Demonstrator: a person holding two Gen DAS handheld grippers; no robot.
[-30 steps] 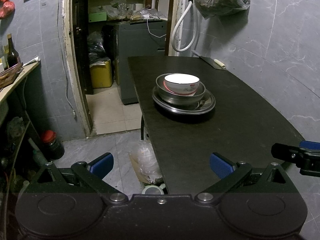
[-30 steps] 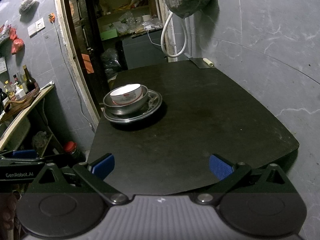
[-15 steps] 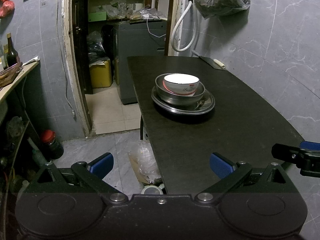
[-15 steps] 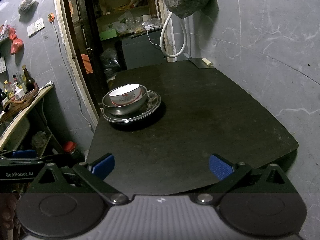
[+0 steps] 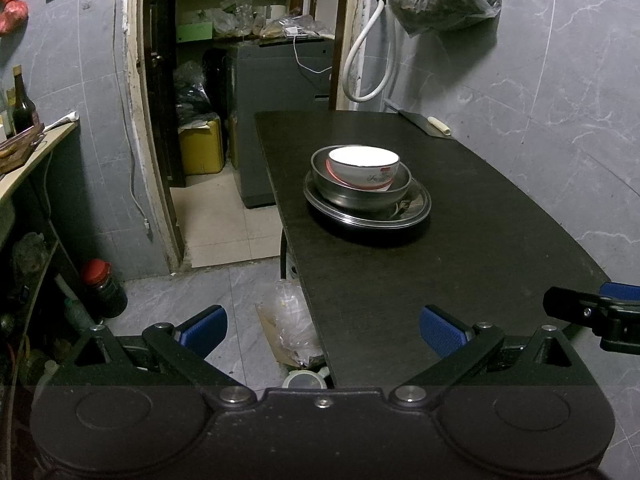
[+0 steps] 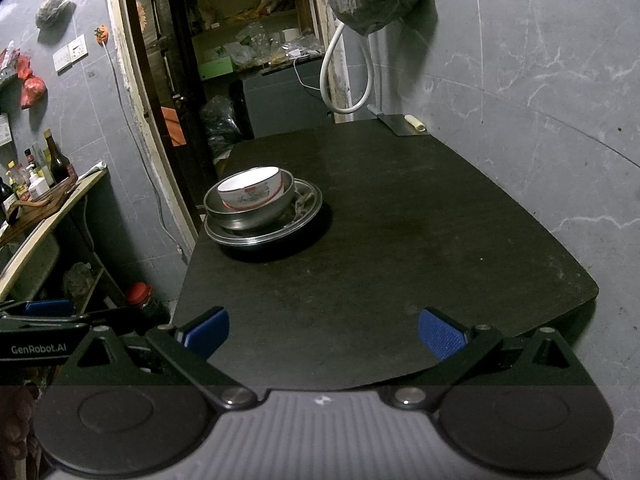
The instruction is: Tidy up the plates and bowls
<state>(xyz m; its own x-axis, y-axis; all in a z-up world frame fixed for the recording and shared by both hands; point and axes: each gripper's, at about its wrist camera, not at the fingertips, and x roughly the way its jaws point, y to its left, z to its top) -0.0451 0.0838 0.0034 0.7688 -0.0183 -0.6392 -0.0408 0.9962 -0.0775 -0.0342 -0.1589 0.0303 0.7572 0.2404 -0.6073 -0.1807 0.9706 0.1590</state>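
On the black table [image 5: 460,248] [image 6: 420,220] stands one stack: a white bowl [image 5: 363,168] [image 6: 250,190] with a red band sits in a steel bowl [image 5: 360,194] [image 6: 248,216], which rests on a steel plate [image 5: 412,212] [image 6: 308,204]. My left gripper [image 5: 320,330] hangs open over the table's near left corner, well short of the stack. Over the near edge my right gripper [image 6: 322,330] is open too, holding nothing, with the stack far ahead to its left. Each gripper's fingers show at the edge of the other's view.
A cleaver [image 5: 420,126] [image 6: 400,124] lies at the table's far right corner by the tiled wall. A doorway [image 5: 240,120] opens to the left, with a shelf of bottles [image 6: 40,176], a red-lidded jar [image 5: 102,288] and plastic bags [image 5: 288,320] on the floor.
The stack has shifted slightly left in the right wrist view. Both grippers are otherwise almost still and stay open.
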